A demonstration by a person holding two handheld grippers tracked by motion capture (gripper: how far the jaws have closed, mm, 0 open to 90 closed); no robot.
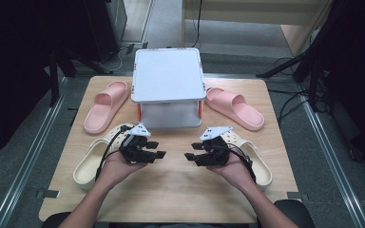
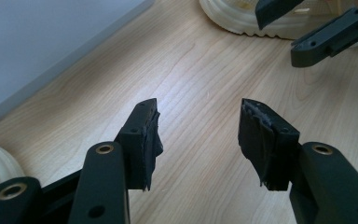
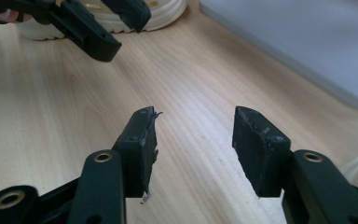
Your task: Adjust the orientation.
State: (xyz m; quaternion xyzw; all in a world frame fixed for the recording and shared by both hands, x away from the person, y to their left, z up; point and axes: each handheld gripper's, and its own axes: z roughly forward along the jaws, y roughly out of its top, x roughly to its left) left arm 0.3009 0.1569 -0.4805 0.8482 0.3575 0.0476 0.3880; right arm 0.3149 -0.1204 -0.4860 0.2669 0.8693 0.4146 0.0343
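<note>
Cream clogs [image 1: 92,164] sit partly hidden behind 2 open hand-held grippers [image 1: 158,153]

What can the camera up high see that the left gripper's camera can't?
The high view alone has the two pink slippers, the top of the white box, the person's hands, and the whole table.

The left gripper view alone has a close look at its own hand-held gripper's worn black pads, standing apart with wood between them.

Both show the wooden tabletop, the box's side, the cream clogs, and the right hand-held gripper across from the left one.
</note>
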